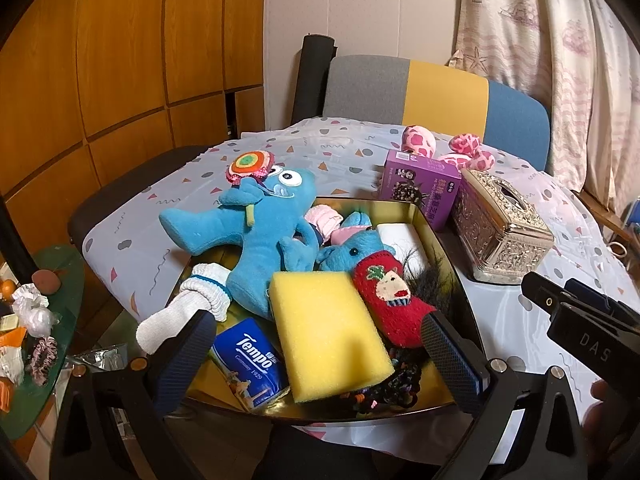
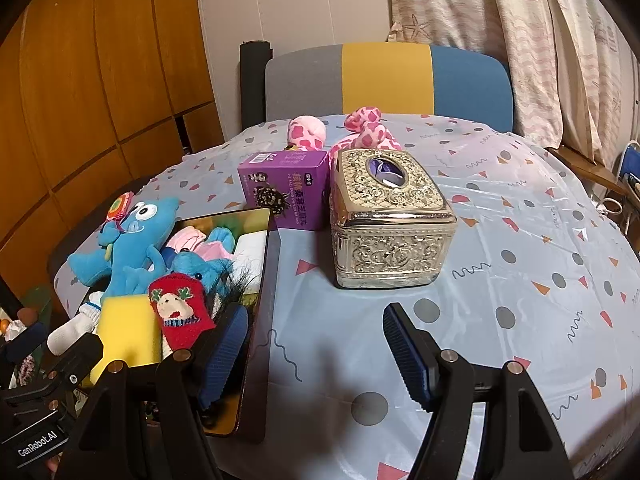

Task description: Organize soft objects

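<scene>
Both tools (image 1: 316, 344) (image 2: 316, 344) hover, seemingly agape

Two blue plush toys (image 1: 256, 236) (image 1: 352, 250), one yellow foam sponge (image 1: 328, 332), one red knitted sock (image 1: 390, 300), one white sock (image 1: 180, 312), one blue tissue packet (image 1: 250, 364), one purple cardboard box (image 2: 286, 188), one ornate silver tissue box (image 2: 390, 216), one pink spotted plush toy (image 2: 340, 132).

Blue plush toy (image 1: 256, 240) with a rainbow lollipop, yellow sponge (image 1: 328, 336), red knitted sock (image 1: 394, 300) bearing a reindeer, white sock (image 1: 180, 308) with blue stripes, pink-spotted plush (image 2: 362, 130), purple box (image 2: 286, 188), ornate silver tissue box (image 2: 390, 216), pale counter (image 2: 520, 240) cloth with coloured triangles, dots and squiggles
</scene>
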A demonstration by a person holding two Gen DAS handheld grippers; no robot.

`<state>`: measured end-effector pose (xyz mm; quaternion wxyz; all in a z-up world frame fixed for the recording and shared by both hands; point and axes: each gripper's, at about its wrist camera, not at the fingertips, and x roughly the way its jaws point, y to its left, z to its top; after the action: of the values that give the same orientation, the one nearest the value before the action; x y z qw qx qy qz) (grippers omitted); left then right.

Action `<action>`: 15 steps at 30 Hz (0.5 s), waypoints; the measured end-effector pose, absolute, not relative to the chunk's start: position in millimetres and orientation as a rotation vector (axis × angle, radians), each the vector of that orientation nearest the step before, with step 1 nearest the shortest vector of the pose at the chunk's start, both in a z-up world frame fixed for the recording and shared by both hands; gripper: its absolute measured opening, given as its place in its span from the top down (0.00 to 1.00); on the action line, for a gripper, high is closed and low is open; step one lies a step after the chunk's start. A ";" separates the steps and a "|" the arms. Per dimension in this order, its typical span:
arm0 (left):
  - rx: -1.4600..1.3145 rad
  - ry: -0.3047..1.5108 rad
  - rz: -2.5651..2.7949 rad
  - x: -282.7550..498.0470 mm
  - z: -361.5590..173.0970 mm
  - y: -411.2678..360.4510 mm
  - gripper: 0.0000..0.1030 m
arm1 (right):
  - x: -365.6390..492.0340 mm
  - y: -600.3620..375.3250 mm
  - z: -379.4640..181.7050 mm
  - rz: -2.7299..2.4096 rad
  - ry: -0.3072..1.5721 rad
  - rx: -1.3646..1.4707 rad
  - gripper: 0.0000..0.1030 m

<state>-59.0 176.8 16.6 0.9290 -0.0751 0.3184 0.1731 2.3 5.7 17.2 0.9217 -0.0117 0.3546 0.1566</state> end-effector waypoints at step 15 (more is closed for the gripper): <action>-0.151 0.655 0.353 -59.0 16.2 175.3 0.00 | 3.5 4.2 15.4 0.322 0.737 -0.016 0.31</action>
<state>-59.0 175.3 16.2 0.9288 -0.0735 0.3195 0.1725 3.5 4.2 15.4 0.9203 -0.0076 0.3584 0.1567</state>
